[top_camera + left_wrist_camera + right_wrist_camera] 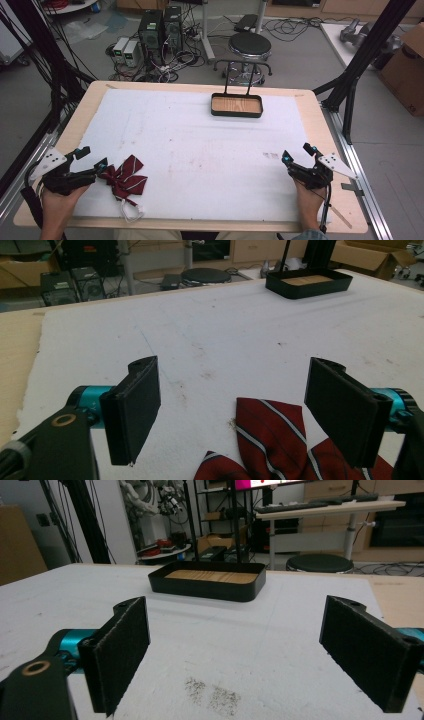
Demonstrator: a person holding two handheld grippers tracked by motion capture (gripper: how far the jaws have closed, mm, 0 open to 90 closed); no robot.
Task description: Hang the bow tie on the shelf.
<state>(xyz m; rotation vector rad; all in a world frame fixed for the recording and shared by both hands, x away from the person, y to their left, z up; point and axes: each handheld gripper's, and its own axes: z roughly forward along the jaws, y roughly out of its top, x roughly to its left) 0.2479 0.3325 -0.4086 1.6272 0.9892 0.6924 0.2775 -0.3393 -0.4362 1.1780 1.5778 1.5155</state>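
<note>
We held the left gripper [93,157] at the near left of the white mat [200,150], its jaws spread wide and holding nothing, with the red striped bow tie [125,178] lying just beyond its tips. The right gripper [296,155] sat at the near right, jaws likewise released over bare mat. Farther off, near the far edge, stood the black tray [236,105] with its wooden bottom.

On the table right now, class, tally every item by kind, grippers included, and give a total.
Bow ties: 1, the striped red bow tie
Trays: 1, the black tray
Grippers: 2, the left gripper and the right gripper
Total: 4
</note>
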